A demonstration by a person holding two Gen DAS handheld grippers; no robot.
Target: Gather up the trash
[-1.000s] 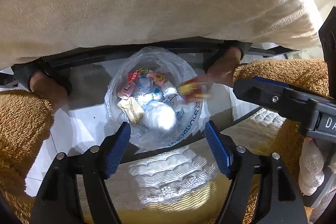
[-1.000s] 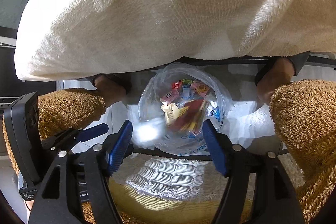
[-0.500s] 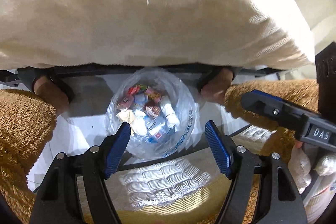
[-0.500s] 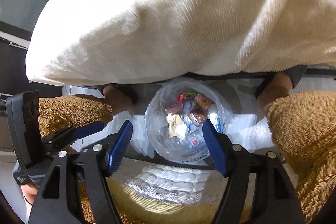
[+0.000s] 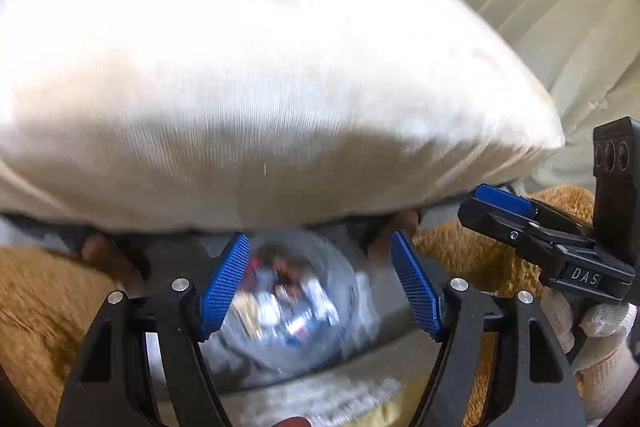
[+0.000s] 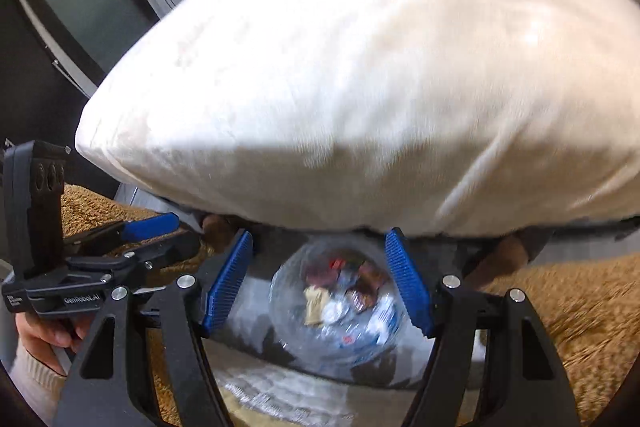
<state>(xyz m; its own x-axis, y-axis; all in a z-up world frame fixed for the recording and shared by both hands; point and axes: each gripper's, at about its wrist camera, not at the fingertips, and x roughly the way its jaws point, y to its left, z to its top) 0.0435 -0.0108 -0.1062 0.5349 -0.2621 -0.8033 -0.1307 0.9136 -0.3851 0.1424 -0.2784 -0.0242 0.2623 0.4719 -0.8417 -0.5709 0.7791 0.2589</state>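
Observation:
A clear plastic bag (image 5: 288, 299) holding several wrappers and crumpled papers sits on the pale floor below me, and shows blurred in the right wrist view too as the bag (image 6: 340, 303). My left gripper (image 5: 318, 239) hangs above it, open, with nothing between its blue pads. My right gripper (image 6: 320, 235) is also open and empty above the bag. Each gripper shows in the other's view: the right gripper (image 5: 500, 201) at the right edge, the left gripper (image 6: 150, 227) at the left edge.
A big cream cushion (image 5: 260, 67) fills the upper half of both views, overhanging the bag. Brown fluffy trouser legs (image 6: 568, 307) and a person's feet (image 5: 108, 255) flank the bag. A white lace-patterned cloth (image 6: 280, 395) lies near the bottom edge. A gloved hand (image 5: 600, 319) holds the right gripper.
Both grippers have risen and tilted upward, so the bag looks smaller and lower and more cushion shows. Wrappers blurred in mid-fall a second ago now lie in the bag.

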